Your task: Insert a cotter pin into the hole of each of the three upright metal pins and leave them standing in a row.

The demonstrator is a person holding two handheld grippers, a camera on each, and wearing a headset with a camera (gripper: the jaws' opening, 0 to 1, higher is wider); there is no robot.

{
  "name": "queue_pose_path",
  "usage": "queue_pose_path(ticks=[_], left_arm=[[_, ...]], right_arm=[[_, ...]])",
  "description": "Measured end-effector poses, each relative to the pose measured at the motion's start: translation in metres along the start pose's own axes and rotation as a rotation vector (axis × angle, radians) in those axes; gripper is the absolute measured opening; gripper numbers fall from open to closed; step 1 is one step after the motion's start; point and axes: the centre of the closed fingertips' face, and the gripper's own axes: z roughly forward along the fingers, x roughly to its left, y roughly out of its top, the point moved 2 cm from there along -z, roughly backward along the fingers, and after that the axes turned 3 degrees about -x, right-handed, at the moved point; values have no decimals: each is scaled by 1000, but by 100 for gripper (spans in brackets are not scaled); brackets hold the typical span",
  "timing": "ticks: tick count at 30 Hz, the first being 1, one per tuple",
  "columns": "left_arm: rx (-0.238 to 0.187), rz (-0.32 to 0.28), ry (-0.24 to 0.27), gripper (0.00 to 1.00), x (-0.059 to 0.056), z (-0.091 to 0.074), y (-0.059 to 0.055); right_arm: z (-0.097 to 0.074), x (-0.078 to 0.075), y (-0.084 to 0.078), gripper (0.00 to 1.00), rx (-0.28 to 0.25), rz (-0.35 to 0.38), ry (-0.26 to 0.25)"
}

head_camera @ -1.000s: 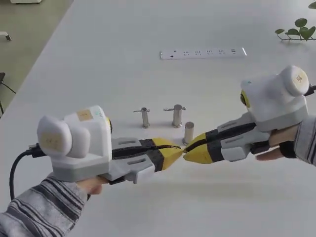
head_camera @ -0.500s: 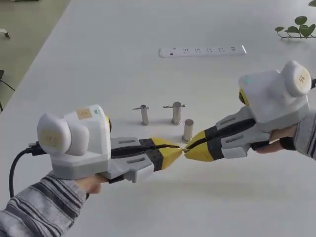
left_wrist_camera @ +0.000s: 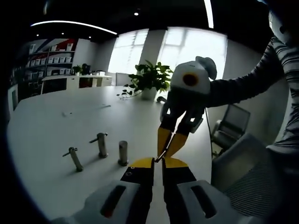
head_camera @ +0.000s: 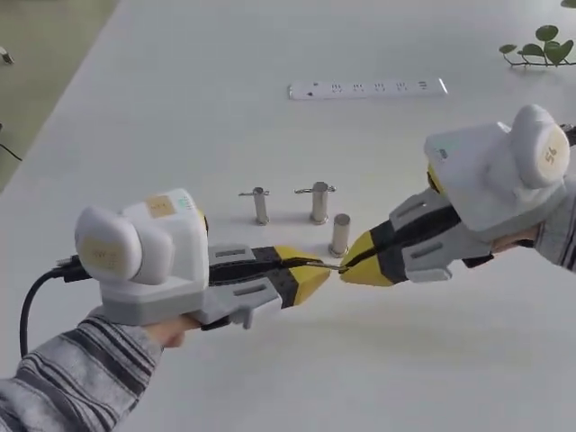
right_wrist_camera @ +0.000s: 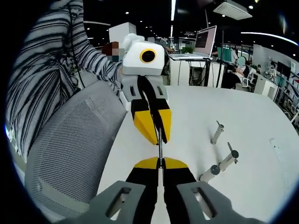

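Three upright metal pins stand on the white table. The left pin and the middle pin each carry a cotter pin through the top. The nearer right pin has a bare top. In front of them my left gripper and right gripper meet tip to tip, both shut on a thin cotter pin that spans between them. In the right gripper view the cotter pin runs from the left gripper's jaws into my right gripper. From the left gripper, the bare pin stands to the left.
A white power strip lies farther back on the table. A green plant sprig sits at the far right edge. A grey mesh chair stands beside the table's near edge. A black cable trails from the left gripper.
The grippers stay tip to tip on the cotter pin. The right gripper has drawn slightly right and up, so more of the pin shows between the tips.
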Motion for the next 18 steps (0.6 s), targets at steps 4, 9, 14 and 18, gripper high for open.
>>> queue_pose_path(ticks=[4,9,14,18], left_arm=[[4,31,36,16,7,4,-2],[-5,68,91,26,15,9,0],[-8,88,139,33,24,16,1],[-15,111,204,34,32,23,0]], right_arm=[[-6,-9,-6,0,13,0,-34],[-15,-20,-15,0,23,10,-71],[-22,-32,-27,0,46,17,-105],[-26,-41,-37,0,67,22,-125]])
